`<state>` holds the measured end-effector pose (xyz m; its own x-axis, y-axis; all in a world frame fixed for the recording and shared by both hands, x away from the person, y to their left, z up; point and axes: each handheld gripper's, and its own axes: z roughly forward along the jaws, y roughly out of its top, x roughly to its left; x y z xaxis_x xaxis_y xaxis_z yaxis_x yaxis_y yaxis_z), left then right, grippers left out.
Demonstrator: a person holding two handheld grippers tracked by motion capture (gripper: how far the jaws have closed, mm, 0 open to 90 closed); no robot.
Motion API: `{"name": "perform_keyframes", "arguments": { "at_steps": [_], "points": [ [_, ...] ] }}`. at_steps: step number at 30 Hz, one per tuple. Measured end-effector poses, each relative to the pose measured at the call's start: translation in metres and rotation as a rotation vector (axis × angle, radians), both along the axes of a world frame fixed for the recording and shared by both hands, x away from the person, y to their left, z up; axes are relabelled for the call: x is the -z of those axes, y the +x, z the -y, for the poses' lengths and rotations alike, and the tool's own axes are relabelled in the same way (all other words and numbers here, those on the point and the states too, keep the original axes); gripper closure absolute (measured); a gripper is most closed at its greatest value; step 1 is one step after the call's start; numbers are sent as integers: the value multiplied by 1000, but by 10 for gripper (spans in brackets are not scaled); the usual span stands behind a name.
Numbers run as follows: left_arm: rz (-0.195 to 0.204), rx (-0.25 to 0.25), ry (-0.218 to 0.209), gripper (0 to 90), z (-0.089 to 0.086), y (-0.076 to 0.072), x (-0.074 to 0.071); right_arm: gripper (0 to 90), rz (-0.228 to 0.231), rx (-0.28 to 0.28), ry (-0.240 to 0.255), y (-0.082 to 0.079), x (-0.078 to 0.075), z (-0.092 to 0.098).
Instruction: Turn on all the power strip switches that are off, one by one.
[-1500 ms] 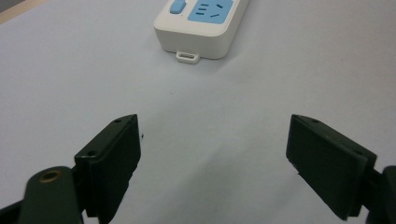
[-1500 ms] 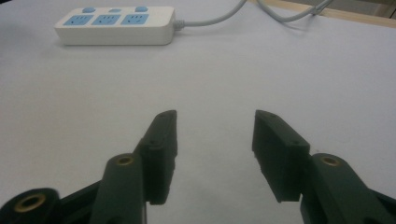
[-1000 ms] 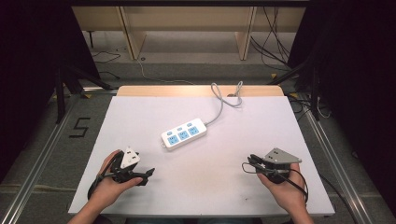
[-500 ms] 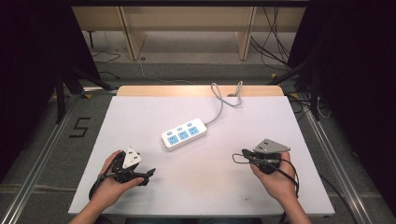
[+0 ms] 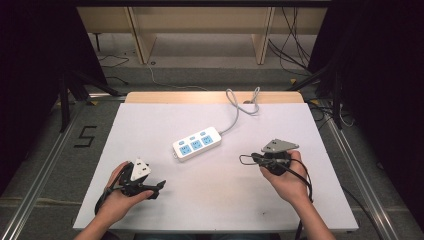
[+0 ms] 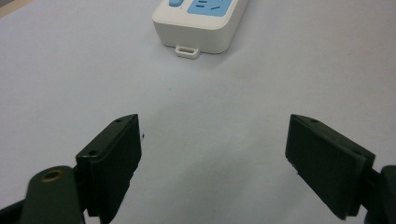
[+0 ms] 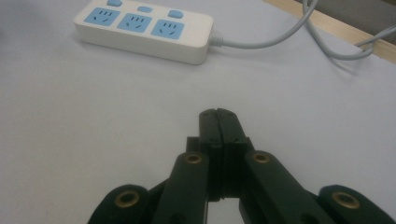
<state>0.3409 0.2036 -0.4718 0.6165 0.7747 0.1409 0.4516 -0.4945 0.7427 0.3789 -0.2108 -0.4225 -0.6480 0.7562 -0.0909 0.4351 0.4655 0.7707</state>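
While I'm looking down from the high view, the desk (image 5: pixel 150 130) is taking up most of the scene, its white top sitting on a floor with a wooden strip showing along the far edge. Nothing is resting on it but one power strip (image 5: pixel 197 144), lying near the middle, a bit toward the far edge, turned at a slant. It's a white strip with three blue sockets facing up. Its grey cord (image 5: pixel 239 107) is running off toward the far edge and looping there near the wooden strip.

I'm holding the left gripper (image 5: pixel 159 187) low over the near left corner area, well apart from the strip, pointing toward the desk's right side. In the left gripper view its jaws are standing spread wide with bare desk between them, and the strip's near end (image 6: pixel 201 22) is showing ahead, clear of both jaws.

I'm holding the right gripper (image 5: pixel 243 159) toward the near right part of the desk, just right of the strip's right end and near it, not touching. The grey three-cornered plate is sitting on top. In the right gripper view the jaws are pressed together, gripping nothing, aiming at the strip (image 7: pixel 144 29) and its cord (image 7: pixel 289 35) ahead.

A cable is trailing from each gripper back over my hands.
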Motion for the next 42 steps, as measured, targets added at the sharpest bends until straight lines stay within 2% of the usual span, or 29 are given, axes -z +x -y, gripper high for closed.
{"name": "perform_keyframes", "arguments": {
  "at_steps": [8, 15, 34, 42],
  "points": [
    [-6, 2, 2, 184, 2, 0, 1, 900, -24, -14, -15, 19, -7, -18],
    [-9, 4, 2, 184, 2, 0, 1, 900, -40, -32, -36, 30, -11, -30],
    [-8, 2, 1, 185, 2, 0, 2, 900, -87, -55, -86, 50, -16, -55],
    [-8, 2, -1, 185, 2, 0, 2, 900, -97, -64, -85, 59, -16, -64]
  ]
}}
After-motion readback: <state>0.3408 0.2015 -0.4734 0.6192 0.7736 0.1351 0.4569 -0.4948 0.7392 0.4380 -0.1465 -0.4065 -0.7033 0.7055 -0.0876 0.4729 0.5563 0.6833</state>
